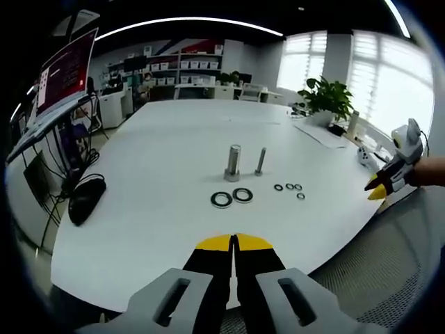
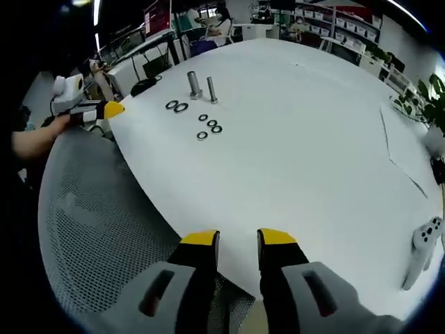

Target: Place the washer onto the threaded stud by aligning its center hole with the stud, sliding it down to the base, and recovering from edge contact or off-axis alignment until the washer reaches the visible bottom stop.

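Two upright threaded studs stand mid-table: a thick one (image 1: 233,162) (image 2: 194,85) and a thinner one (image 1: 261,161) (image 2: 212,90). Two large dark washers (image 1: 222,200) (image 1: 243,195) (image 2: 176,106) lie flat just in front of the thick stud. Several small washers (image 1: 290,188) (image 2: 208,125) lie beside the thinner stud. My left gripper (image 1: 234,242) (image 2: 104,110) hovers over the table's near edge, jaws together with nothing between them. My right gripper (image 2: 238,240) (image 1: 381,189) is off to the side at the table's rim, with a gap between its empty jaws.
The white table (image 1: 167,139) (image 2: 313,125) is wide. A black mouse (image 1: 87,198) and a monitor (image 1: 66,69) sit at one end, and a potted plant (image 1: 327,97) stands farther back. A white controller (image 2: 424,243) lies near the right gripper. A grey mesh chair (image 2: 104,229) is below the edge.
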{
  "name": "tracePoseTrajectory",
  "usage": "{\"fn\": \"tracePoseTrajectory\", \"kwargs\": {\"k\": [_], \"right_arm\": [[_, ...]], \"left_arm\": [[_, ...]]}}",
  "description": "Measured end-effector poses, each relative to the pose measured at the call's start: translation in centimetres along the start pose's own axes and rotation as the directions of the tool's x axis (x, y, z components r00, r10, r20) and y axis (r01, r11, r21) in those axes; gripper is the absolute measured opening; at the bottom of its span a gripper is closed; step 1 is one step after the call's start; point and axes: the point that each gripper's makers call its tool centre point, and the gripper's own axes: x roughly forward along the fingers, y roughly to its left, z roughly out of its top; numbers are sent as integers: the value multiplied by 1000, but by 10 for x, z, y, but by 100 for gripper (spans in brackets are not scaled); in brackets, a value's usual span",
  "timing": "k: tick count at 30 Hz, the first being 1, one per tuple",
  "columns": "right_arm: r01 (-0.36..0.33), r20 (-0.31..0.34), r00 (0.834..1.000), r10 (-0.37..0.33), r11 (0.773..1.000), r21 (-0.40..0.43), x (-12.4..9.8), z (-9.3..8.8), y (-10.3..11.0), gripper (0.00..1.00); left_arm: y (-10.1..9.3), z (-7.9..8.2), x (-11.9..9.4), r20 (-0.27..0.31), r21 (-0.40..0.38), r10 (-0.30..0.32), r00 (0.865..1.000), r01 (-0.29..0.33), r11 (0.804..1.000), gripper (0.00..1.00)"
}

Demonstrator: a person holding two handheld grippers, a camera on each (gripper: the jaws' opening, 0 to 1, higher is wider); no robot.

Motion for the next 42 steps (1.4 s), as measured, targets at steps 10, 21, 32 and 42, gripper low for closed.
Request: {"fn": "tracePoseTrajectory", "kwargs": {"k": [10,21,32,42], "right_arm": [[-75,-55,996,69,992,-102,26,26,24,35],[-141,-131,985,112,962,-234,41,41,43,41],[-178,-122,981,148,938,-299,49,65,66,47],[-197,-150,977,151,908,-369,61,85,72,47]], "left_arm": [[-3,-1,1,-10,11,-14,1000,15,1000,0],[-3,0,0,-3,8,-20,1000,20,1000,0],[-5,0,0,2,11,-30,1000,30,999,0],[-5,3,-1,18,6,-32,999,32,999,0]]}}
